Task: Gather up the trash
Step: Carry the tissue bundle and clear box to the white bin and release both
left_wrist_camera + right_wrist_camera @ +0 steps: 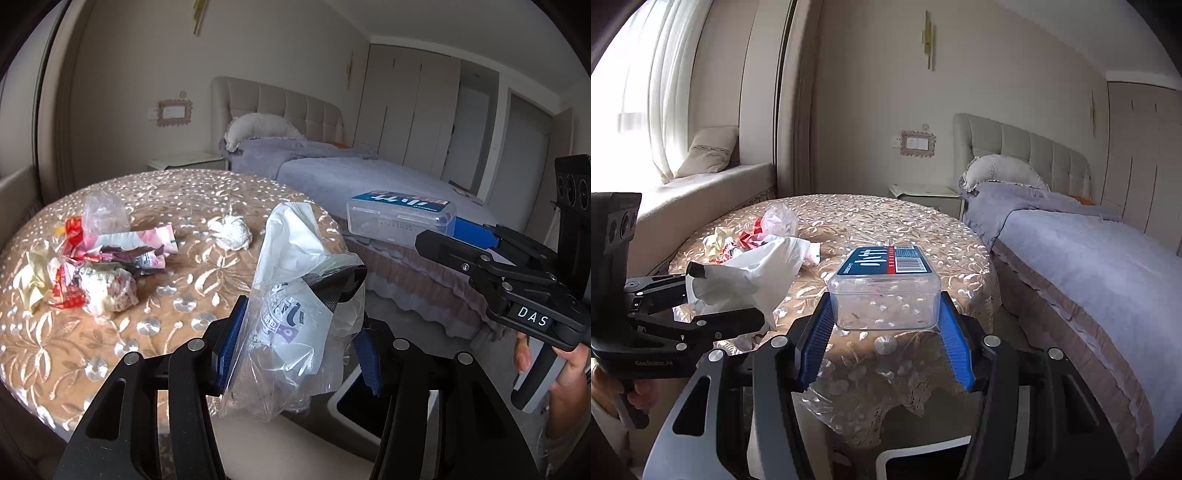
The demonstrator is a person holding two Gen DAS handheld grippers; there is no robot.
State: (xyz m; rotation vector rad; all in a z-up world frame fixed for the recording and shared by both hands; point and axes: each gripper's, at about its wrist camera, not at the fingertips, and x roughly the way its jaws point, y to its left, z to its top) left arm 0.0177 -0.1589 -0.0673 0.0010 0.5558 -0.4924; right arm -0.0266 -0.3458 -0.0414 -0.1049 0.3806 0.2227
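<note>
While the left wrist view looks past its own blue-padded left claw, that claw is closed on a crumpled clear-and-white plastic bag that stands up between the pads, near the right edge of the round bench with a gold floral cover. On the far left of the bench lies a heap of crumpled wrappers in red, pink and white, and a white wadded tissue sits apart to its right. At the right, the right claw, held by a hand, grips a clear rectangular plastic box with a blue label on its lid in front of the grey-covered bed. From the right wrist view, the right claw pinches that clear box by its two sides, held up over the near edge of the bench. At the left, the left claw holds the white bag, with the wrapper heap beyond it and the bed at the right.
</note>
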